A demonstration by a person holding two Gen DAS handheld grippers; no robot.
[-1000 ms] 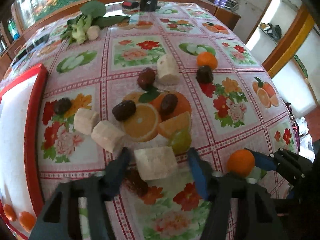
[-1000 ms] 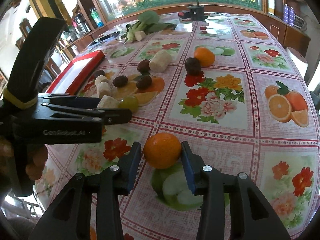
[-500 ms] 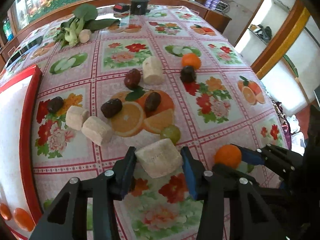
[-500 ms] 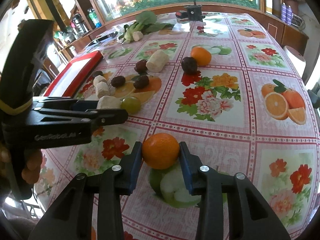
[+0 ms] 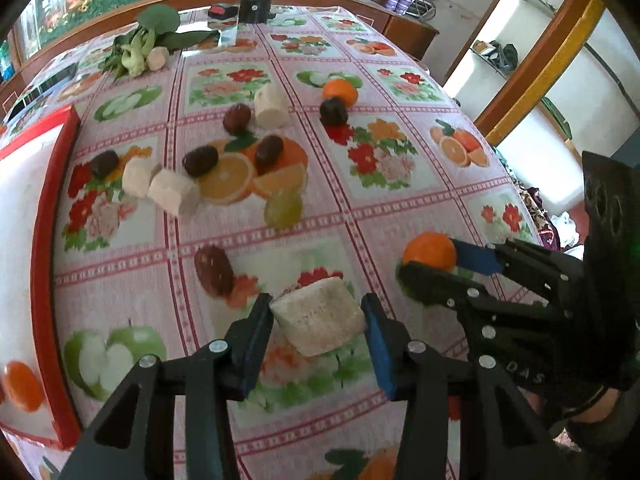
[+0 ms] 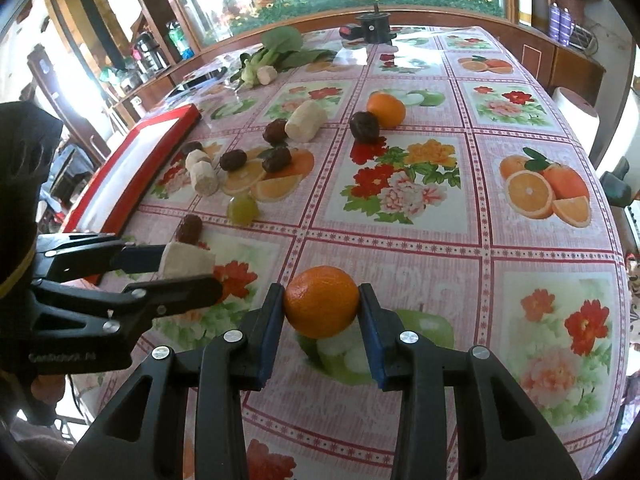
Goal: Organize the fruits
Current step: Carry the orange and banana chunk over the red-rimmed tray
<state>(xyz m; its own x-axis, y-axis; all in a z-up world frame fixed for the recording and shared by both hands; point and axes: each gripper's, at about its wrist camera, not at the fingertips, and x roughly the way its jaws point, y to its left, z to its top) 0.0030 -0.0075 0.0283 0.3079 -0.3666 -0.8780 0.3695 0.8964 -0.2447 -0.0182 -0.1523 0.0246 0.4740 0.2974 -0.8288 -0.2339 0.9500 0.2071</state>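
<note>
My left gripper (image 5: 318, 316) is shut on a pale cream fruit chunk (image 5: 319, 322) and holds it above the tablecloth; it also shows in the right wrist view (image 6: 186, 260). My right gripper (image 6: 322, 306) is shut on an orange (image 6: 322, 307), also lifted; it shows in the left wrist view (image 5: 430, 250). On the cloth lie several dark dates (image 5: 214, 270), more cream chunks (image 5: 174, 196), a green grape (image 5: 283, 209) and a second orange (image 5: 340, 91). A red-rimmed white tray (image 5: 44, 240) lies at the left.
Leafy greens (image 5: 144, 46) and a black stand (image 5: 256, 8) sit at the table's far end. The table's right edge (image 6: 612, 216) drops off to the floor. The left gripper's body (image 6: 100, 300) is close beside the right gripper.
Both grippers have closed on their fruit and lifted it off the cloth, pulling back. A date that lay under the left gripper is now uncovered.
</note>
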